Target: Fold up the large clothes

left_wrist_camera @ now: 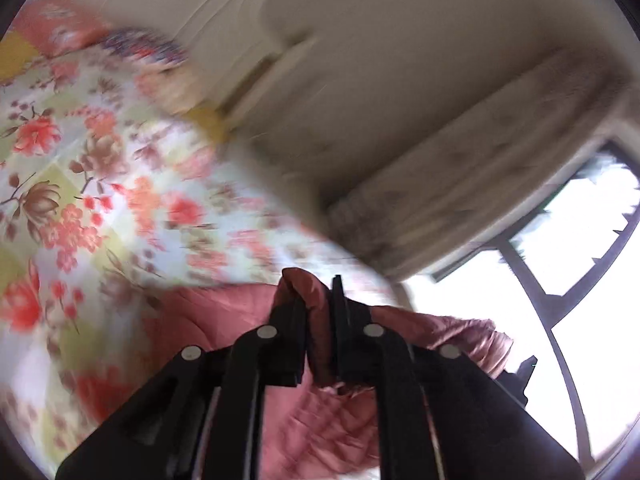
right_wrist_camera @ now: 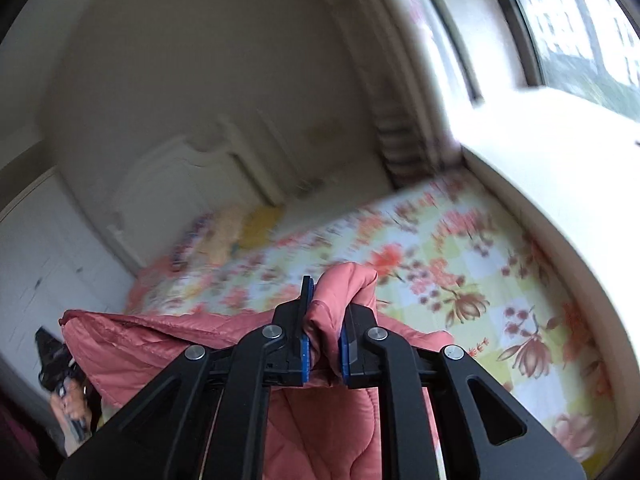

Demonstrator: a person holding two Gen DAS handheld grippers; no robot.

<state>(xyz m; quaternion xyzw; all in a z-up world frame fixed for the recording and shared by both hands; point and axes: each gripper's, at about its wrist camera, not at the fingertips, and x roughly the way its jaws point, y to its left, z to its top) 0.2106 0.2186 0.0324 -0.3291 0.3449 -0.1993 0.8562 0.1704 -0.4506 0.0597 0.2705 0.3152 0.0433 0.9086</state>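
The left gripper (left_wrist_camera: 316, 300) is pinching a bunched fold of a pink quilted garment (left_wrist_camera: 320, 412), with the cloth pressed between its two black fingers. The right gripper (right_wrist_camera: 330, 320) is clamped on another bunched fold of the same garment (right_wrist_camera: 132, 356); the cloth sits between its blue pads (right_wrist_camera: 305, 360) and bulges above the fingertips.

The garment hangs between the two grippers, above the near edge of a bed (right_wrist_camera: 440, 248) covered by a floral sheet. In the right wrist view the cloth stretches away to the left, where the other gripper and the hand (right_wrist_camera: 70, 400) holding it show at its far end.

Pillows (right_wrist_camera: 224, 236) lie at the head end of the bed, against a white headboard (right_wrist_camera: 180, 184). A window (right_wrist_camera: 580, 24) and its pale ledge run along the bed's far side. Both views are motion-blurred.
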